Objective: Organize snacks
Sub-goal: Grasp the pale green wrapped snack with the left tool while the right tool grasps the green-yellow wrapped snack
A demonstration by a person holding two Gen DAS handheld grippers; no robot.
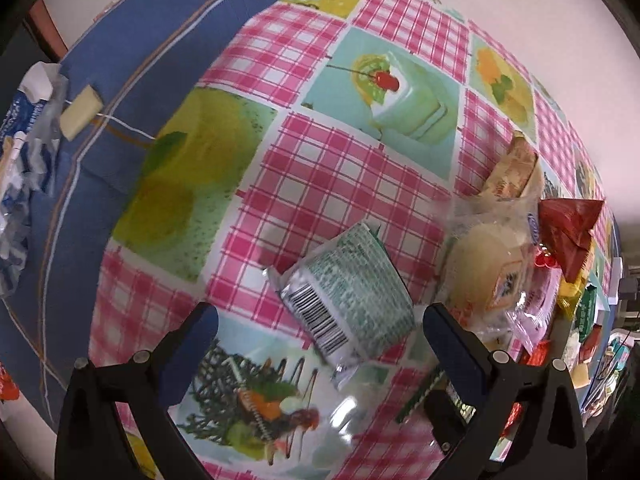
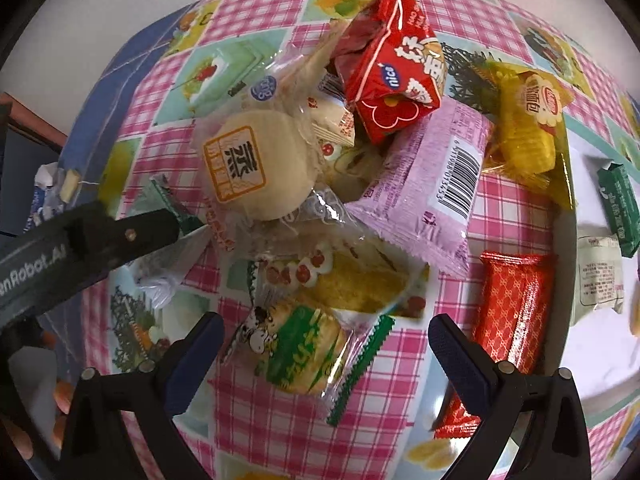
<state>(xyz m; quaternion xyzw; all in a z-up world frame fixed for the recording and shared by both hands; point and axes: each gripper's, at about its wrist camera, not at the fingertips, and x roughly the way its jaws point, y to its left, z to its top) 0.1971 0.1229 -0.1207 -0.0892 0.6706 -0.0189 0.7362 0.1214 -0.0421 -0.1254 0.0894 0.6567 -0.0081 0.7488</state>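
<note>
Left gripper (image 1: 320,320): fingers wide apart, nothing held; green-print packet (image 1: 346,292) w/ barcode lies on the checked surface (image 1: 328,176) btwn them. Right gripper (image 2: 325,332): fingers also apart, over a green-striped cracker pack (image 2: 304,352). Snack pile just beyond: round pastry (image 2: 256,168), lilac pack (image 2: 432,184), red nico bag (image 2: 392,76) on top. Red bar (image 2: 514,308) lies by the right finger. Yellow pack (image 2: 528,128) sits at the pile's right side.
</note>
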